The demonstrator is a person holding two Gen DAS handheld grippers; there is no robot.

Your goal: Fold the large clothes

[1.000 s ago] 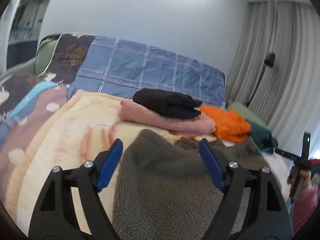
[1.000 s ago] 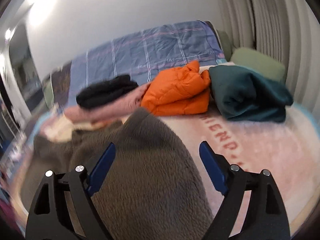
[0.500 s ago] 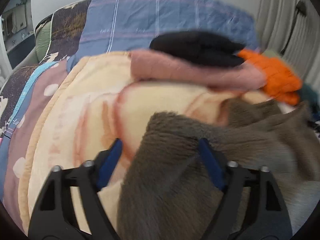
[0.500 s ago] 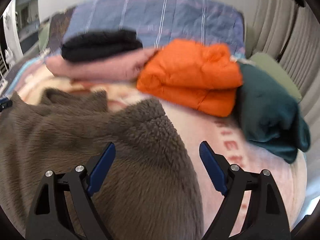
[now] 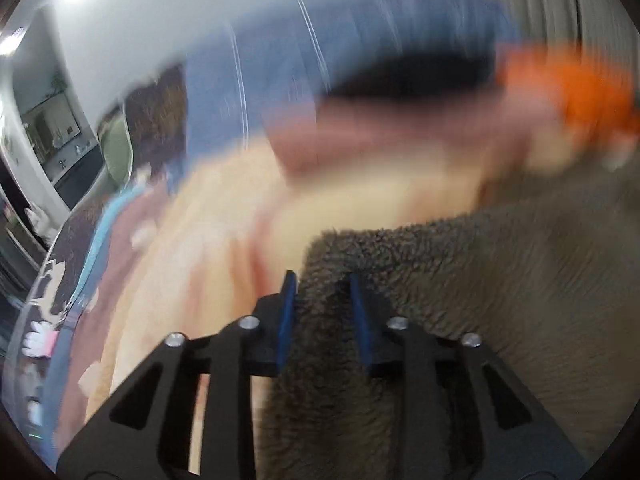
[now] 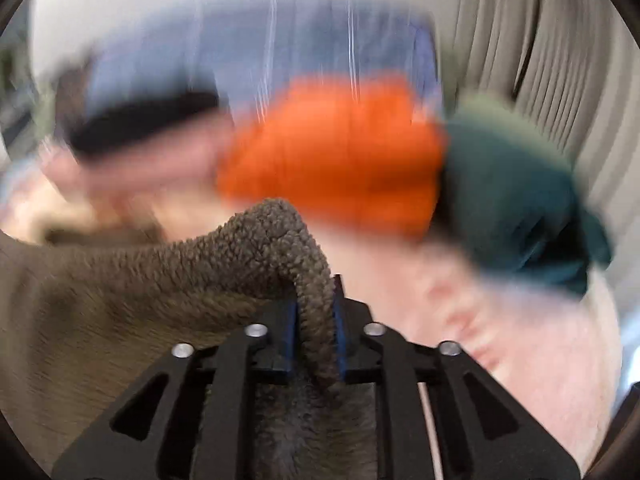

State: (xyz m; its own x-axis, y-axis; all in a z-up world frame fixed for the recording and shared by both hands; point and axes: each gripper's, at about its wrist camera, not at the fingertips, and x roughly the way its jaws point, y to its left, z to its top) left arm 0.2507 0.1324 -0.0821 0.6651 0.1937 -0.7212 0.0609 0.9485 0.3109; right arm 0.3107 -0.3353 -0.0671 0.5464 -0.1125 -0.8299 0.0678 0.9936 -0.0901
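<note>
Both grippers have just been closing on the brown fleece garment (image 5: 460, 280), which lies spread on the bed's cream blanket (image 5: 224, 240). Left gripper (image 5: 322, 286): jaws narrowed around a corner of the fleece, pile filling the gap between the blue pads; they grasp that edge. Right gripper (image 6: 316, 300): jaws clenched on a rolled fold of the same fleece (image 6: 256, 252), which arches up out of the pads and runs off to the left of the view. Background is heavily motion-blurred. Beyond the fleece, at the far side of the bed: a black folded garment (image 6: 140, 124) on top of a pink one (image 5: 360, 132), an orange puffer jacket (image 6: 336, 160) beside them, and a dark teal garment (image 6: 516, 200) to its right. A blue checked cover (image 5: 280, 80) lies behind the stack; curtains (image 6: 520, 40) hang at right.
</note>
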